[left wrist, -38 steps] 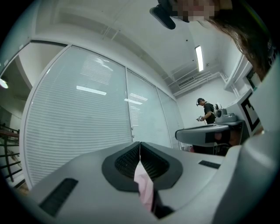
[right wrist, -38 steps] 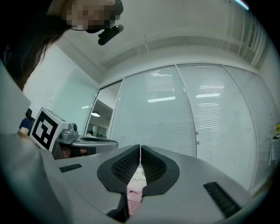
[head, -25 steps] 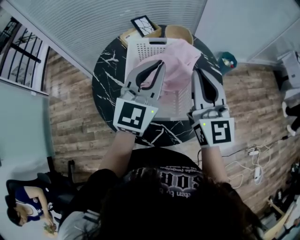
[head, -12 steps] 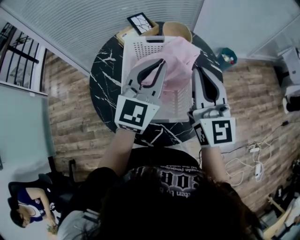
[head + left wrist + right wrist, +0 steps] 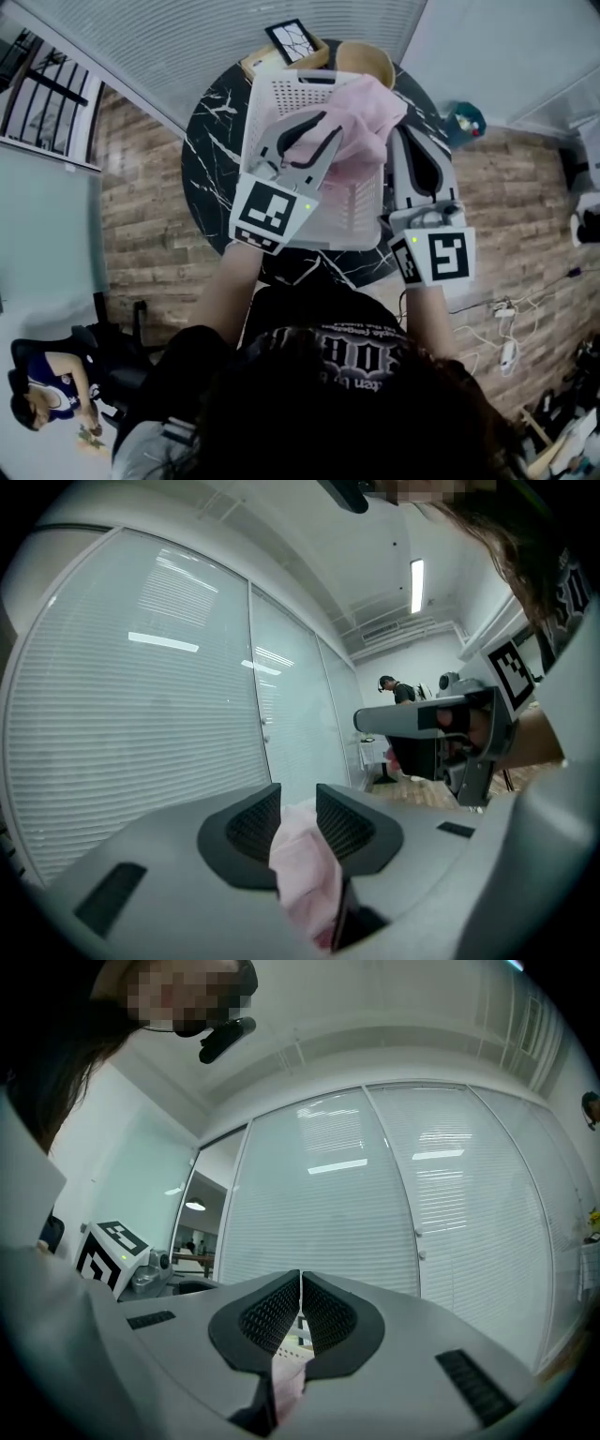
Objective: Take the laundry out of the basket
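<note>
The left tongs (image 5: 298, 795) have just eased apart with the pink garment (image 5: 361, 120) loose between them above the basket (image 5: 279, 94) in the middle of the worktop (image 5: 214, 127), so only the clamped right tongs (image 5: 301, 1285) hold it, and the freed side may slump back in.

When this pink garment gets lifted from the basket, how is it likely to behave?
Likely floppy: the pink garment bunches in soft folds above the white basket. Probably light: a thin pinch in the right gripper's shut jaws seems enough to hold it. It may sag and drag along the rim.
</note>
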Motion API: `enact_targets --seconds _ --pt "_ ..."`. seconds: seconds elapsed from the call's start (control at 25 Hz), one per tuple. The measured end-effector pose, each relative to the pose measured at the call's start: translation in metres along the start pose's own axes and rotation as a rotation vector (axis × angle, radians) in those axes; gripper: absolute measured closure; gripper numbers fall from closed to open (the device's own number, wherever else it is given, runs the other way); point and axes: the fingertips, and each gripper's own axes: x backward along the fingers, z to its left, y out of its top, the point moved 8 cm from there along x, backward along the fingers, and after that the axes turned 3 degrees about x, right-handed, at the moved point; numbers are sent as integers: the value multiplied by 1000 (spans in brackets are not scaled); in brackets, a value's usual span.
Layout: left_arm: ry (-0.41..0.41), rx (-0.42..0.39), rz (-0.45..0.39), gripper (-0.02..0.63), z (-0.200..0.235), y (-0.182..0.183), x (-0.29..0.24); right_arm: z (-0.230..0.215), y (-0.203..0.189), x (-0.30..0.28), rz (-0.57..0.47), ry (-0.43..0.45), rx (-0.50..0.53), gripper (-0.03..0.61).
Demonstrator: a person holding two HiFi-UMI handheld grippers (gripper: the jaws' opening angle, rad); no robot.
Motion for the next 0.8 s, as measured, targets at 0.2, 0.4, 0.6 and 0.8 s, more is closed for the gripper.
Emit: enact_targets --seconds 0.2,0.4,0.6,0.8 --pt "-66 -50 99 436 2 -10 -9 -7 -2 -4 -2 8 -2 549" --pt "-169 -138 222 300 -6 -24 -24 -11 -3 -8 -3 21 -5 549" --pt "-227 -194 340 170 -7 -44 -43 -15 -5 -12 0 31 -10 549" --pt "-272 -208 423 85 -11 -60 -62 -20 -7 -15 2 30 -15 549"
